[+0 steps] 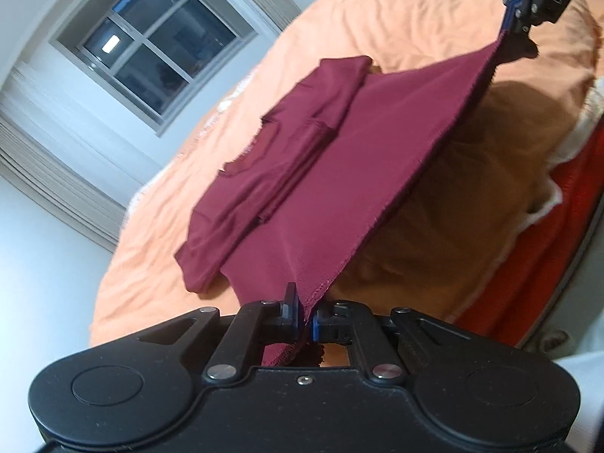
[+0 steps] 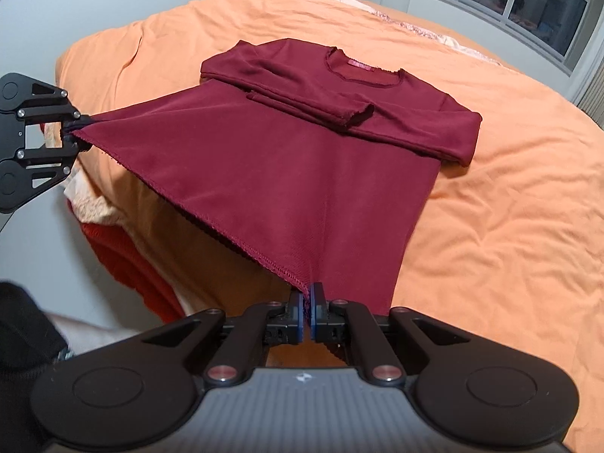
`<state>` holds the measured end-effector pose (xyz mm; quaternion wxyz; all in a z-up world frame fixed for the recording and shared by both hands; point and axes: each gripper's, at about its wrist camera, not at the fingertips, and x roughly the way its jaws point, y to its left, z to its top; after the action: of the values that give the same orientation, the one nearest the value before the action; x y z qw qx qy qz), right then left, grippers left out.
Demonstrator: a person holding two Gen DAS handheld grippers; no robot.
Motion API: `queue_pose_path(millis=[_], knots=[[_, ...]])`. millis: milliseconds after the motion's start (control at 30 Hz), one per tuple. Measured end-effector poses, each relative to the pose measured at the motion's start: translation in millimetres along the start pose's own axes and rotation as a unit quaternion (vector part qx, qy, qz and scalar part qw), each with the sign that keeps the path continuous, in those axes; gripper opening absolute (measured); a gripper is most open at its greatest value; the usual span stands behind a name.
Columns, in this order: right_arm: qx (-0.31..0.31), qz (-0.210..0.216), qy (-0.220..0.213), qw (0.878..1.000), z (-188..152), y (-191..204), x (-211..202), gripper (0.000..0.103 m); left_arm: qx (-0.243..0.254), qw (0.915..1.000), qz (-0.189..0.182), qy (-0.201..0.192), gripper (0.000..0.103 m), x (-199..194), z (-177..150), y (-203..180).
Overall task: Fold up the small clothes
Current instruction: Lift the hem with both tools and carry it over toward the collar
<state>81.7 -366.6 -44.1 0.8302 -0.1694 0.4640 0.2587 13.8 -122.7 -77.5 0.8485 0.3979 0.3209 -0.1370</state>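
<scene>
A maroon long-sleeved top (image 2: 287,158) lies on the orange bed cover (image 2: 490,207), neckline at the far end and both sleeves folded across the chest. Its bottom hem is lifted off the bed and stretched taut between the two grippers. My right gripper (image 2: 306,302) is shut on the hem's right corner; in the left wrist view it shows at the top right (image 1: 515,19). My left gripper (image 1: 305,317) is shut on the hem's left corner of the top (image 1: 339,173), and it appears at the left edge of the right wrist view (image 2: 73,134).
The bed's near edge drops off below the lifted hem, with a red blanket (image 2: 128,260) and a white sheet (image 2: 90,204) showing under the cover. A window (image 1: 151,45) and white wall stand beyond the bed. A dark sleeve (image 2: 22,339) shows at lower left.
</scene>
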Motion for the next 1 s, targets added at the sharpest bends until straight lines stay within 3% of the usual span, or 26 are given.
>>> queue_pose_path(millis=[267,467,667,900,1000], knots=[[0.03,0.008,0.017,0.999,-16,-2,-11,0.003,-0.048,0.9968,-0.06,0.022,0.006,-9,2,10],[0.042,-0.051,-0.053,0.996,18,-14,-24,0.004,-0.066,0.9936,-0.092,0.001,0.007,1,20,54],[0.014,-0.102,-0.103,0.989,86,-37,-14,0.004,-0.116,0.9872,-0.108,-0.022,0.007,32,50,131],[-0.014,-0.141,-0.12,0.983,192,-88,33,0.004,-0.184,0.9724,-0.14,-0.03,0.008,121,96,230],[-0.002,-0.156,-0.111,0.982,235,-113,64,0.004,-0.17,0.9771,-0.123,-0.036,0.008,170,112,256]])
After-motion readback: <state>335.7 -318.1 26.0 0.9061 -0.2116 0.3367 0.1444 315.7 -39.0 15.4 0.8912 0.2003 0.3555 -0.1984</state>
